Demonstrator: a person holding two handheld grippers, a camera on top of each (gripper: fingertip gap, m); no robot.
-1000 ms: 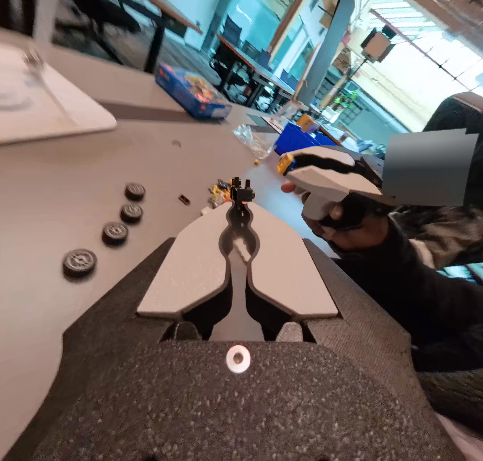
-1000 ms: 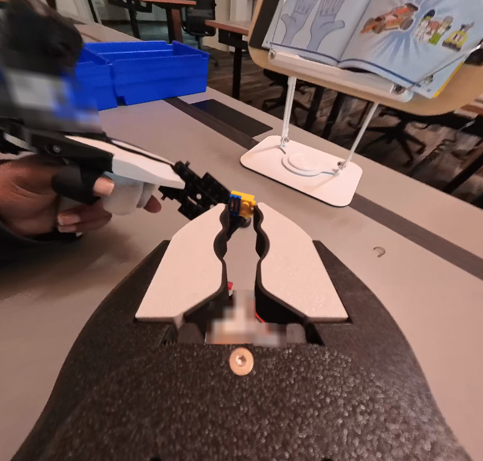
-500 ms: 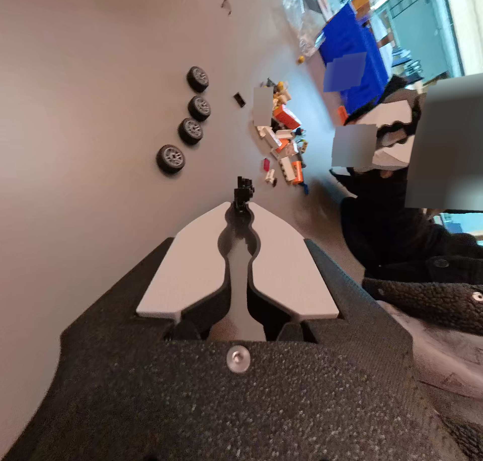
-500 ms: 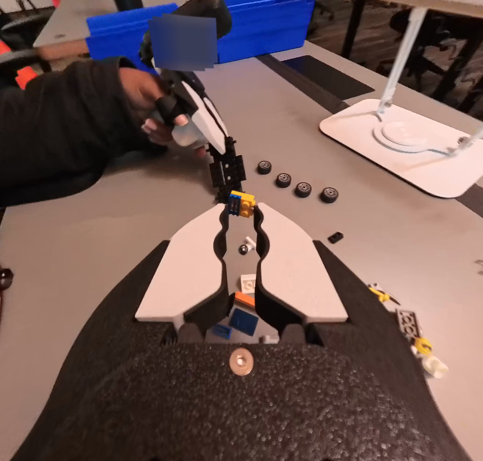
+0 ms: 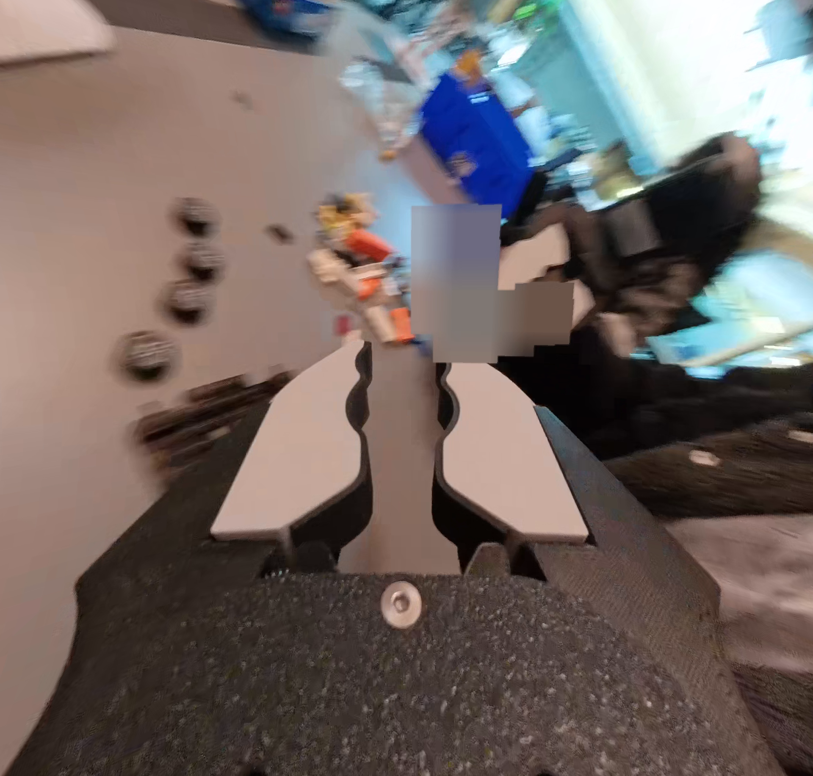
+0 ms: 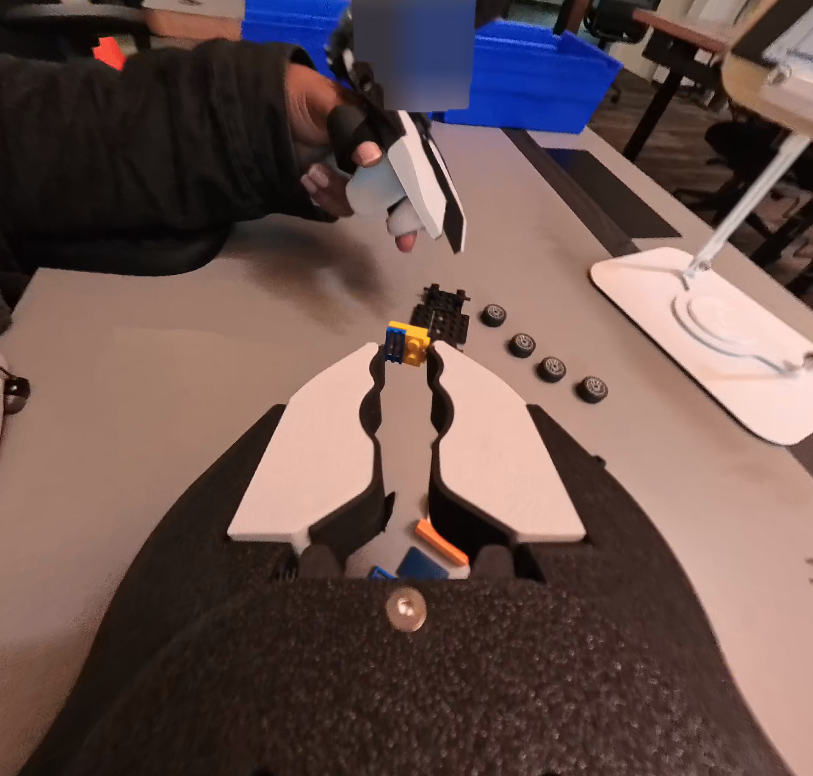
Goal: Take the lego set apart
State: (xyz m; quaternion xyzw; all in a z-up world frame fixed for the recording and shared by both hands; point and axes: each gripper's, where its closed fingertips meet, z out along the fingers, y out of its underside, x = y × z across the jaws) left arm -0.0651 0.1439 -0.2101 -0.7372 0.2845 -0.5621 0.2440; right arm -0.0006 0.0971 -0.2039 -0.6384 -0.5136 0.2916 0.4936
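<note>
Two claws | right claw (image 6: 405, 350) pinches yellow-blue brick (image 6: 407, 343) | left claw (image 5: 402, 365) spread, empty | loose-brick pile (image 5: 360, 280) only left view

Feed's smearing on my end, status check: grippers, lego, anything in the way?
Left gripper open, empty. Right gripper shut on yellow-blue brick piece. Black chassis on table beside four wheels. Nothing in the way.

Open-plan office or lab w/ a workbench feel. Right wrist view: long grey table (image 6: 506, 192), blue plastic bins (image 6: 541, 77) at 12 o'clock, office chairs (image 6: 616, 11) and wood-topped desks (image 6: 677, 29) at 1–2 o'clock. White stand base (image 6: 704, 337) at 3 o'clock; left wrist view is blurred, bright windows (image 5: 660, 51) at 1 o'clock.
</note>
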